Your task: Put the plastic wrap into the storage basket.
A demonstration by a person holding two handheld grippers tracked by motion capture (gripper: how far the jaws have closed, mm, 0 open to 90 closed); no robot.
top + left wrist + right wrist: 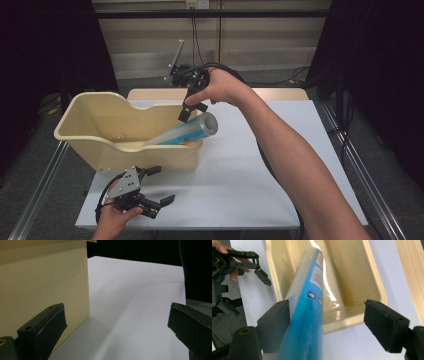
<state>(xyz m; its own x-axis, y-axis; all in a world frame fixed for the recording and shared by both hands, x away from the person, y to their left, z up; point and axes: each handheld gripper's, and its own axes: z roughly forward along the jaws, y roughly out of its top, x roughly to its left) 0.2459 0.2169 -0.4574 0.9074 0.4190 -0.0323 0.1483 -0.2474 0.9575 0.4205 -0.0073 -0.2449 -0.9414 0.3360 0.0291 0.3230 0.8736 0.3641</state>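
A beige plastic tub (150,155) stands on the left half of the white table (240,175). A roll of clear film with a blue label (187,131) leans inside it, its upper end resting over the tub's right rim. My right gripper (192,112) hangs just above that upper end, jaws open. In the right gripper view the roll (307,302) lies against one jaw while the other jaw stands well apart from it, over the tub (372,272). My left gripper (162,186) is open and holds nothing, low at the front beside the tub's wall (37,282).
A wooden strip (280,93) runs along the table's far edge. Metal rails (360,165) flank the table on both sides. Cables and a stand (175,60) lie on the floor behind. The right half of the table is bare white surface.
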